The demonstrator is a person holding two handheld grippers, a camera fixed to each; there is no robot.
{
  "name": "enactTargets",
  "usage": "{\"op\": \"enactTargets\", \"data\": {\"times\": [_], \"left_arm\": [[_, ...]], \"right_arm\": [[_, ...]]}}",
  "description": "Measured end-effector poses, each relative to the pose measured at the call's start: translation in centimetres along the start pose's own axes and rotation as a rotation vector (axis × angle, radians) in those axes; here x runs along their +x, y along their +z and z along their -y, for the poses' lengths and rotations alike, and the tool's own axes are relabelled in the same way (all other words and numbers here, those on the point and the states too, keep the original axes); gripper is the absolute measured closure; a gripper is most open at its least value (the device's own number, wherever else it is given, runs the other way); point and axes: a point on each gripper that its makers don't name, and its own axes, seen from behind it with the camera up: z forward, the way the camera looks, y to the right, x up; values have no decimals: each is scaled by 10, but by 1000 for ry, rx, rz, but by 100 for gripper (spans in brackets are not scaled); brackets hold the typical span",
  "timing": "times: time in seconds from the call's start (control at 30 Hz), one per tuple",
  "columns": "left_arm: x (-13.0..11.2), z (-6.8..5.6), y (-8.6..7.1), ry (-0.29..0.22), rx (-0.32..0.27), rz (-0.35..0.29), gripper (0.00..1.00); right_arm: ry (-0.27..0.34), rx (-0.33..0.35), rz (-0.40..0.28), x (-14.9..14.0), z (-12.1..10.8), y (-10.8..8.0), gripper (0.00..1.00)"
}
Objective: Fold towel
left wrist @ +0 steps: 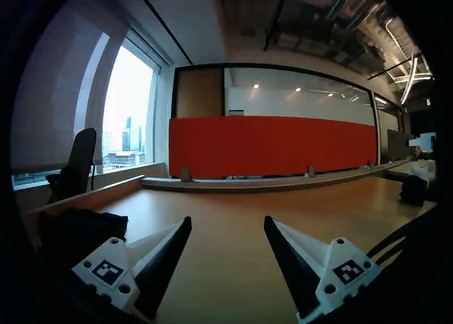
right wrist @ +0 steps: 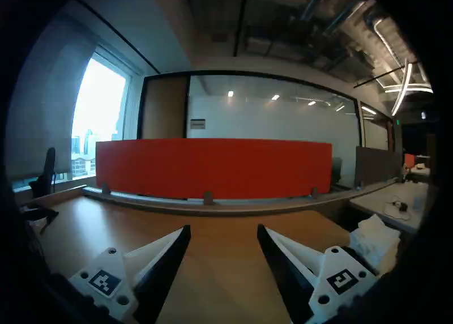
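While I hold both tools low over the wooden counter, my left gripper has its fingers spread wide, with bare wood showing between the tips and nothing held. My right gripper is the same: its two fingers stand well apart over the counter and grip nothing.

In the right gripper view, the white towel lies as a rumpled, stacked pile off to my right, just beside the outer finger's marker block and untouched. I cannot tell whether it rests on the very edge of the wood or just past it.

In the left gripper view, a dark bundle sits on the counter near the left finger, and a small dark object sits far to the right. Straight ahead in both views, a red divider panel runs along the counter's back edge. A black office chair stands by the bright window.
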Motion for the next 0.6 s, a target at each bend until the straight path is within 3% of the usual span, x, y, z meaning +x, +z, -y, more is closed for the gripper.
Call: {"op": "enactTargets", "data": {"times": [0.6], "left_arm": [[-1, -1, 1, 0, 0, 0, 5]], "right_arm": [[93, -27, -14, -62, -32, 5, 10]]}}
